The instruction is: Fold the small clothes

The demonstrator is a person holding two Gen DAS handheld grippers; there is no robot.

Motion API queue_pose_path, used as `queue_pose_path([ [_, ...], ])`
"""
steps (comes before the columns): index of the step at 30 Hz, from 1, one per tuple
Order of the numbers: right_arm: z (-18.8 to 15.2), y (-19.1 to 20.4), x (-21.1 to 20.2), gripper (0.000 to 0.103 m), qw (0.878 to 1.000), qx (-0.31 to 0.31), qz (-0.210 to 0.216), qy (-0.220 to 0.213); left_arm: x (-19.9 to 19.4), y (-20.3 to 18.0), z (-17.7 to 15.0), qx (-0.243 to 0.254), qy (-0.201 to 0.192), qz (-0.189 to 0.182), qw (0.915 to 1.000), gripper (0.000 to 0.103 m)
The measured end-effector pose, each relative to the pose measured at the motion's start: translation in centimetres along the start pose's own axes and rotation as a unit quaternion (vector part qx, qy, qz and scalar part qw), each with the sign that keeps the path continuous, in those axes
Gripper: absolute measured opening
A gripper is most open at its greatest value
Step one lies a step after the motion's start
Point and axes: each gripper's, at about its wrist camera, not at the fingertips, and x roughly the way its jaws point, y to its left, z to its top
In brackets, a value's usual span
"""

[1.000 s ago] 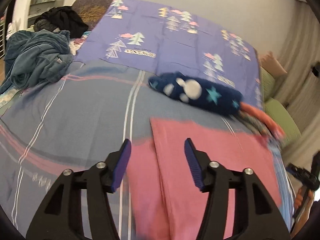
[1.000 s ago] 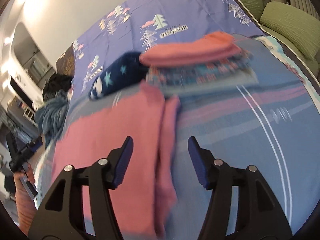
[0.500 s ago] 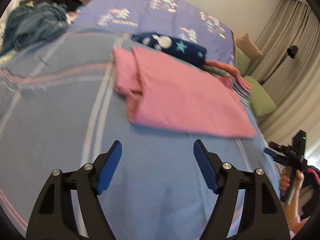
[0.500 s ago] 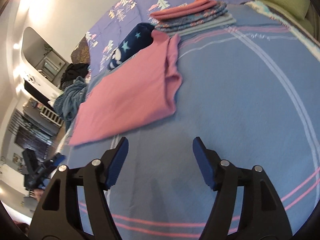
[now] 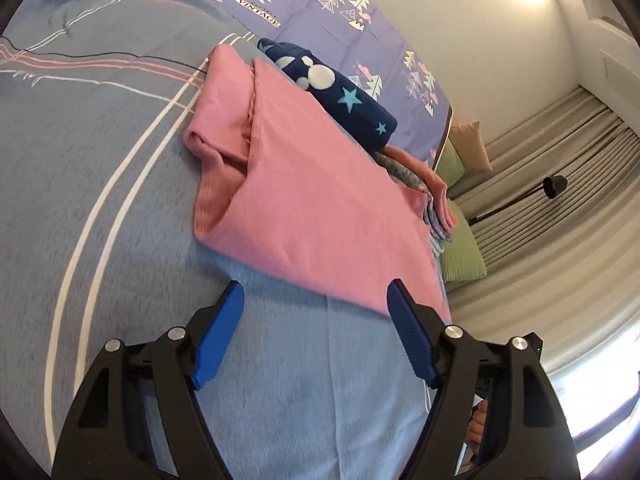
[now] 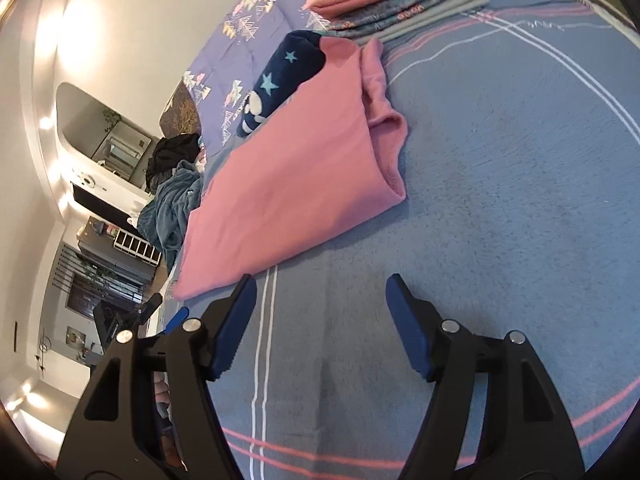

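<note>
The pink knit garment (image 5: 320,196) lies partly folded on the blue-grey striped blanket (image 5: 100,128), just ahead of the left gripper (image 5: 314,292), whose jaws have just been opening and stand apart with nothing between them. It covers part of the navy star-print fleece roll (image 5: 340,92) behind it. In the right wrist view the right gripper (image 6: 322,284) has also just been opening and is empty; the garment's corner lies just beside the left jaw. The stack of folded clothes (image 6: 400,0) is cut off at the top.
</note>
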Motion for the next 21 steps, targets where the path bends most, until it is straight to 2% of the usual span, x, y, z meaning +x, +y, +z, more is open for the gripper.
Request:
queue_pose_path([
  [7,1.7,-0.2,2.3,0.070,0.999,0.015,-0.011,-0.026,1.6,-0.1,1.2,0.019,-0.018,0.033,0.9991,0.056],
  [9,2.3,-0.3,3.0,0.073,0.999,0.024,-0.015,-0.039,2.1,0.1,1.7,0.013,-0.015,0.035,0.9992,0.045],
  [12,2.8,-0.1,3.7,0.083,0.997,0.038,-0.012,-0.064,3.1,0.8,2.7,-0.003,-0.007,0.032,0.9995,0.032],
  [13,3.0,0.2,4.0,0.085,0.997,0.037,-0.018,-0.070,3.3,0.9,2.9,-0.005,-0.004,0.031,0.9995,0.029],
  [15,3.3,1.2,5.0,0.087,0.996,0.018,-0.043,-0.080,4.0,1.2,3.3,-0.011,0.003,0.031,0.9994,0.015],
  [16,3.4,1.5,5.3,0.082,0.995,0.012,-0.055,-0.084,4.3,1.3,3.4,-0.015,0.006,0.030,0.9994,0.011],
  [17,3.5,1.8,5.5,0.073,0.994,0.008,-0.066,-0.091,4.6,1.4,3.6,-0.018,0.009,0.028,0.9994,0.006],
  [18,3.6,1.8,5.7,0.026,0.993,0.008,-0.073,-0.095,4.7,1.4,3.6,-0.020,0.011,0.025,0.9994,0.004],
  [19,3.8,1.5,6.2,0.007,0.995,0.015,-0.064,-0.079,4.6,1.4,3.7,-0.020,0.010,0.024,0.9995,0.004],
  [20,4.0,0.6,6.6,0.007,0.996,0.039,-0.046,-0.059,4.4,1.3,3.6,-0.018,0.008,0.025,0.9995,0.003],
  [21,4.0,0.0,6.4,0.007,0.996,0.058,-0.031,-0.062,4.1,1.1,3.6,-0.015,0.004,0.028,0.9995,0.003],
])
